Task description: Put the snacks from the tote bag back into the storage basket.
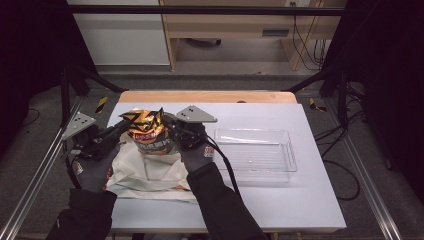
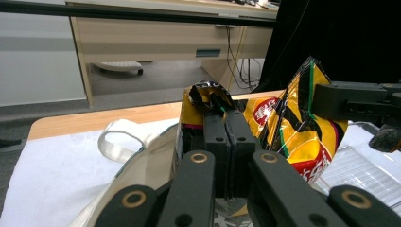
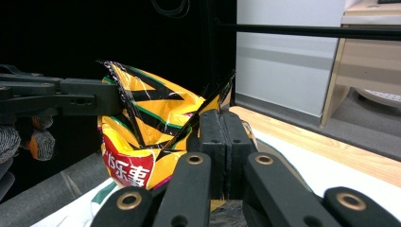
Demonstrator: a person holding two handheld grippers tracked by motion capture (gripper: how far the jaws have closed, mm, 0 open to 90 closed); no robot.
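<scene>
A yellow, black and red chip bag [image 1: 146, 131] hangs over a white cloth tote bag [image 1: 150, 172] at the left of the table. My left gripper [image 1: 125, 123] pinches the bag's top left corner, and my right gripper [image 1: 167, 123] pinches its top right corner. In the left gripper view the jaws [image 2: 223, 113] are shut on a crumpled corner of the chip bag [image 2: 293, 132], with the tote bag [image 2: 137, 156] below. In the right gripper view the jaws [image 3: 221, 114] are shut on the upper edge of the chip bag [image 3: 142, 146].
A clear plastic tray [image 1: 252, 133] lies to the right of the bags on the white table cover [image 1: 270, 200]. A wooden strip [image 1: 205, 96] runs along the table's far edge. Black frame bars and floor cables surround the table.
</scene>
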